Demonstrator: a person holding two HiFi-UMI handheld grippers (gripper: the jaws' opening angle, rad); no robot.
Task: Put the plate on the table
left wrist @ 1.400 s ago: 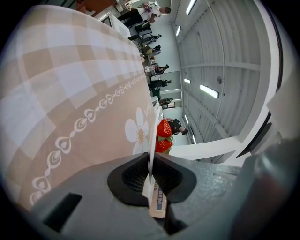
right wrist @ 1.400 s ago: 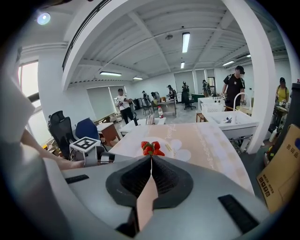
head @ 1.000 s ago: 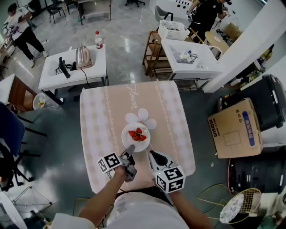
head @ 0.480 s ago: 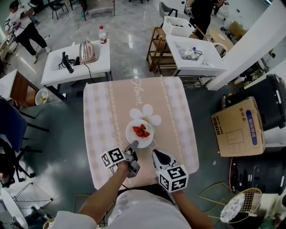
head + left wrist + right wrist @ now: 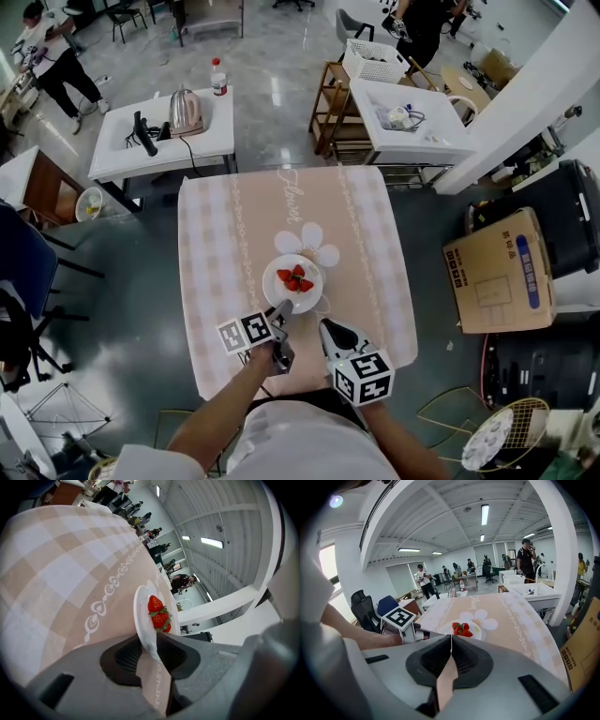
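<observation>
A white plate [image 5: 292,282] carrying strawberries [image 5: 296,278] is over the pink checked tablecloth [image 5: 216,281], just on the near side of its white flower print [image 5: 308,245]. My left gripper [image 5: 281,310] is shut on the plate's near rim; in the left gripper view the rim [image 5: 149,641] sits pinched between the jaws, with the strawberries [image 5: 158,616] beyond. My right gripper [image 5: 323,325] hovers a little to the right of the plate, shut with nothing in it [image 5: 451,637]. From the right gripper view the plate [image 5: 480,632] lies ahead.
Beyond the table stand a white desk with a kettle [image 5: 185,112] and a white counter with a basket [image 5: 377,62]. A cardboard box [image 5: 497,272] sits on the floor to the right, a blue chair [image 5: 19,272] to the left. People stand at the back.
The head camera has shifted a little. The plate stays pinched in my left gripper near the flower print, hardly moved. My right gripper stays shut beside it.
</observation>
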